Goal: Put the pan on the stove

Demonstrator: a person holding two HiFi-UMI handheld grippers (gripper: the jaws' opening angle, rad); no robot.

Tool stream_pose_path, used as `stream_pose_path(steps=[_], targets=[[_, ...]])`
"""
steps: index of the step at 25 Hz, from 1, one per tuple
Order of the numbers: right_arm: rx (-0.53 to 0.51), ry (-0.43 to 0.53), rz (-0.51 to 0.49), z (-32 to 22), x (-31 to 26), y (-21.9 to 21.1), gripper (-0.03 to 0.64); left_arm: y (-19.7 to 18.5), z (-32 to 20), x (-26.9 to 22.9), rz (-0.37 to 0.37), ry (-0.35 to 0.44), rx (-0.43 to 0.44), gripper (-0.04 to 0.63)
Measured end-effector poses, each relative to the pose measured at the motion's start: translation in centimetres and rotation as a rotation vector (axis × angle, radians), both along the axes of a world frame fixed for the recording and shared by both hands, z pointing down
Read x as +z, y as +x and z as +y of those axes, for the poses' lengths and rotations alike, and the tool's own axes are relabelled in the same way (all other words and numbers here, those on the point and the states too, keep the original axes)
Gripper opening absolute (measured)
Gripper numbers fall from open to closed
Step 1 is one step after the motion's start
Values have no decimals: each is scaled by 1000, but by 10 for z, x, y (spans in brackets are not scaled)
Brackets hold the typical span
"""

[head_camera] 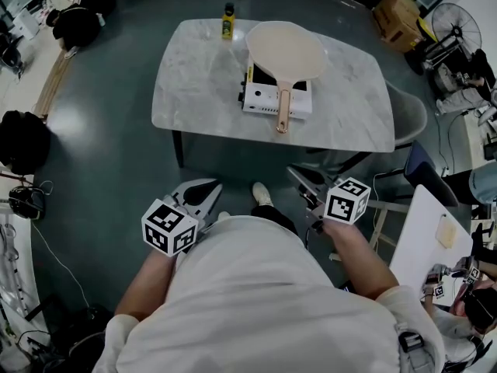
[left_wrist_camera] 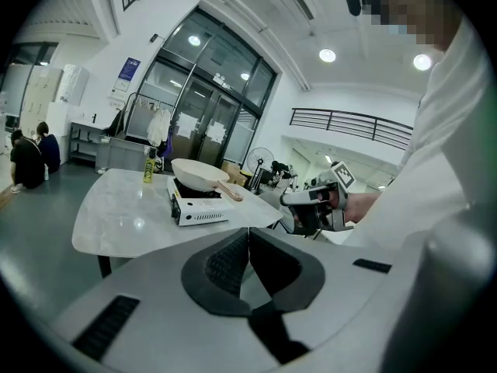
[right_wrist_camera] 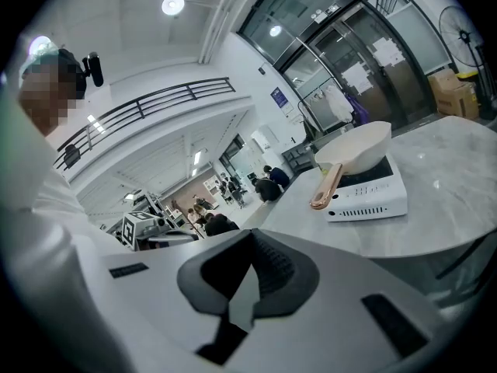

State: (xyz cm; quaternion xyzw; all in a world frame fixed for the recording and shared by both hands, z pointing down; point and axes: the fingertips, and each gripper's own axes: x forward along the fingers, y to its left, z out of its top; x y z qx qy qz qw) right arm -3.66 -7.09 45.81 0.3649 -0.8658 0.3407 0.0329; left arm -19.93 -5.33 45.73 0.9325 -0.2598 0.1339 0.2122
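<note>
Beyond our left gripper [head_camera: 199, 196] and right gripper [head_camera: 306, 185], jaws together and empty, the pan [head_camera: 286, 51] tops a white stove [head_camera: 262, 99] on the marble table [head_camera: 194, 84].

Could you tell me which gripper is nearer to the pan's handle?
Right. In the head view, the right gripper is below and slightly right of the pan's handle; the left gripper is farther, below and well left.

One marble table [head_camera: 194, 92] carries one white stove [head_camera: 260, 101], one cream pan [head_camera: 286, 49] on top of it, and one yellow bottle [head_camera: 227, 23] at the stove's eleven o'clock. Two grippers show: the left gripper [head_camera: 206, 193] and the right gripper [head_camera: 301, 179]. One fan [head_camera: 454, 22] and one cardboard box [head_camera: 396, 14] stand at the table's two o'clock.
</note>
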Motion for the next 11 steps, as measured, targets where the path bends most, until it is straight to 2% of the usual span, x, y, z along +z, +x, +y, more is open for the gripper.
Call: stream_pose_path(steps=[11], targets=[[-7,0,10,-6,1,4,6,4,-4,5,4,-13,12,18]])
